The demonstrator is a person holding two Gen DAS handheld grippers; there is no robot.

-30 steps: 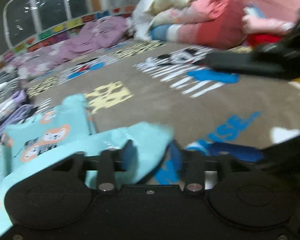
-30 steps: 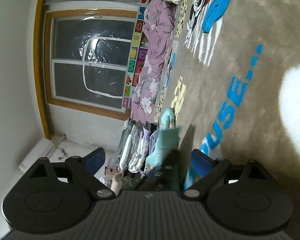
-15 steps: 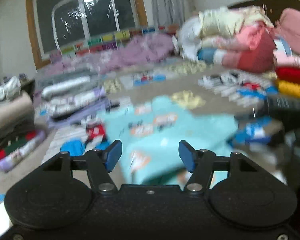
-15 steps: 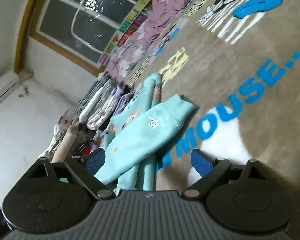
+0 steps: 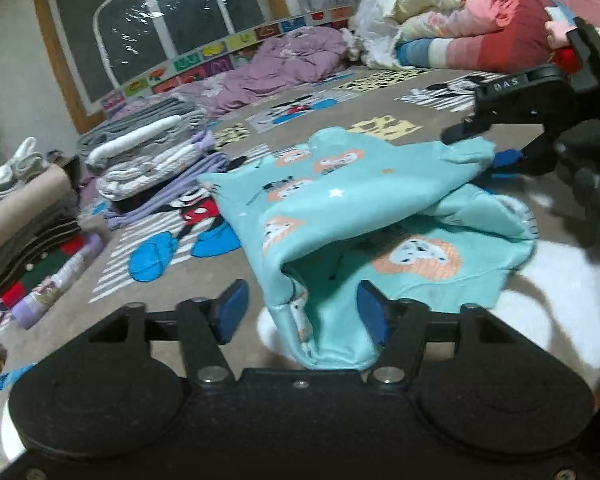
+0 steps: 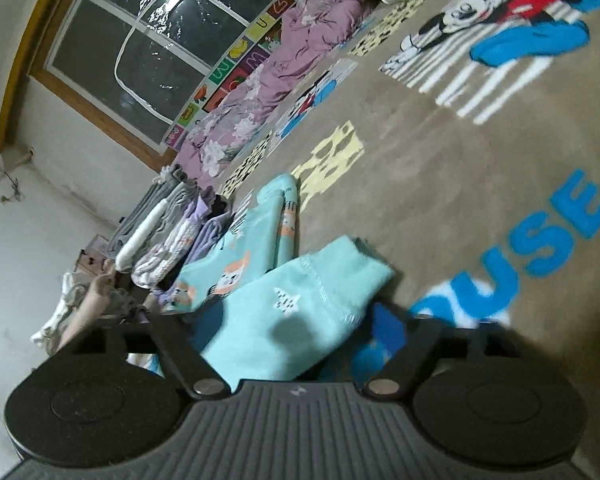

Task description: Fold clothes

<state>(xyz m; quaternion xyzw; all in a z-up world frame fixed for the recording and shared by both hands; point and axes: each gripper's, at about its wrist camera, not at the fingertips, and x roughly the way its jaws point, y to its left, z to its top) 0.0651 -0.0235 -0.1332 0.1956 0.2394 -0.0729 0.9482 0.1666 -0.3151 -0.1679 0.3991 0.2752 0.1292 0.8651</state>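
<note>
1. Teal garment (image 5: 352,204) with orange lion print, lying on cartoon-mouse carpet (image 5: 284,148), partly folded over itself; top layer lifted, opening toward left wrist camera.
2. Left gripper (image 5: 300,312) at 6 o'clock of left view, blue pads (image 5: 230,312) part-way apart and closing; near hem corner of garment between them, against right-hand pad, left-hand pad apart from cloth. No firm pinch seen.
3. Right gripper (image 5: 496,160) at 2 o'clock in left view, at far edge of garment; sleeve cuff end (image 6: 300,316) lying between its fingers in right view.
4. Right gripper jaws half apart and closing; blurred, pads not seen pressing cloth, so grip: cannot tell for sure, looks loose.
5. Stack of folded clothes (image 5: 152,160), grey, white, lilac, at 10 o'clock of garment, just beside it on carpet.
6. Second pile, beige and dark folded items (image 5: 24,236), at 9 o'clock, near left frame edge.
7. Purple quilt (image 5: 284,56) along wall at 12 o'clock, under dark window (image 5: 156,12).
8. Heap of bedding (image 5: 460,16), pink, yellow, white, at 1 o'clock.
9. Bare forearm (image 6: 88,308) at 9 o'clock in right view, beside folded stack.
</note>
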